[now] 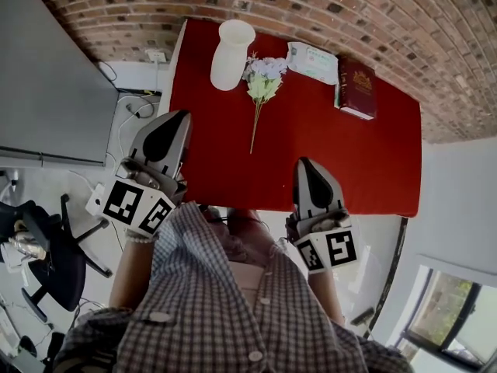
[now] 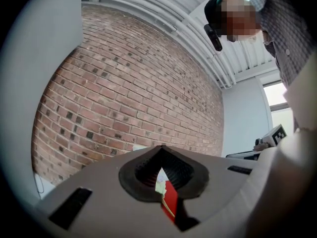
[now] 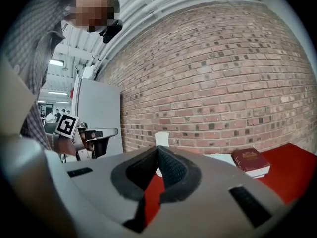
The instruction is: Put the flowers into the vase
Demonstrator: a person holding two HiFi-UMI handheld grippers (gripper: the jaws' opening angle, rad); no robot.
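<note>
A white vase (image 1: 231, 54) stands upright at the far left of the red table (image 1: 365, 162). A bunch of pale flowers (image 1: 262, 78) lies flat just right of it, its long stem (image 1: 254, 130) pointing toward me. My left gripper (image 1: 172, 120) is shut and empty at the table's near left edge. My right gripper (image 1: 304, 167) is shut and empty over the near edge, further right. The right gripper view shows the vase (image 3: 161, 139) past the closed jaws. A sliver of flower and red cloth (image 2: 168, 197) shows through the left jaws.
A dark red book (image 1: 357, 88) and a white tissue packet (image 1: 311, 61) lie at the table's far right. A brick wall (image 1: 326, 14) runs behind the table. A grey cabinet (image 1: 46, 92) and an office chair (image 1: 46, 255) stand to the left. Cables lie on the floor.
</note>
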